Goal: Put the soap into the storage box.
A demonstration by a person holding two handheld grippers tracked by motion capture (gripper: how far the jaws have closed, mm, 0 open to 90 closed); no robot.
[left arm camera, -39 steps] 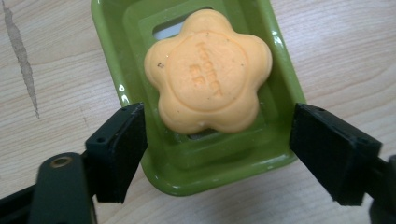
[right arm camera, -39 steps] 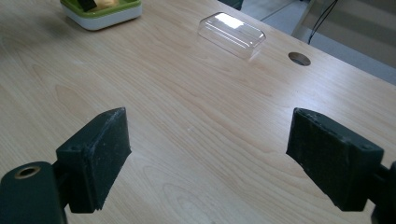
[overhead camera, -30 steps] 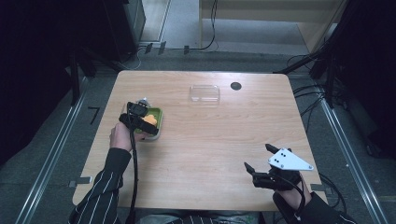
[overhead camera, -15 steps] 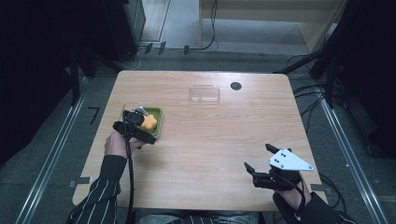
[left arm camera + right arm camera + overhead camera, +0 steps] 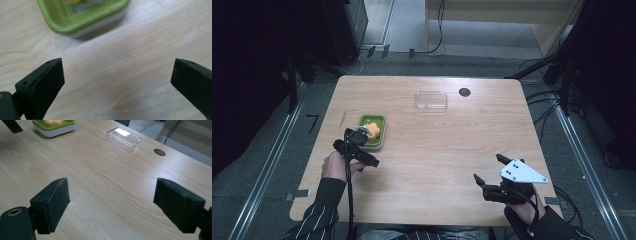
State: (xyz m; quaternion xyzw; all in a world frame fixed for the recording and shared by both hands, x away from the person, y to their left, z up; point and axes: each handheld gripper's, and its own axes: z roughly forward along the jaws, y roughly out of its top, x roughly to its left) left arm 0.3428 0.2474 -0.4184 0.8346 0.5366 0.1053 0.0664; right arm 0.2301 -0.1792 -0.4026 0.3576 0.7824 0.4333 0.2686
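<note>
A green tray [image 5: 380, 135] with a white base sits on the left half of the wooden table, and a yellow-orange lump [image 5: 373, 130] lies in it. My left gripper [image 5: 368, 149] hovers just in front of the tray, open and holding nothing. In the left gripper view the tray [image 5: 82, 17] lies beyond the wide-apart jaws of that gripper [image 5: 117, 72], with bare wood between them. My right gripper [image 5: 488, 168] rests near the front right of the table, open and empty. From the right gripper view, that gripper [image 5: 111, 192] faces the far-off tray [image 5: 53, 128].
A clear plastic lid [image 5: 431, 100] lies at the back middle of the table, also seen in the right gripper view [image 5: 123, 136]. A dark round hole [image 5: 464, 92] is beside it. Cables and dark equipment surround the table [image 5: 437, 150].
My left gripper has drawn back from over the tray toward the person, leaving the yellow-orange lump in the tray. The right gripper has stayed still.
</note>
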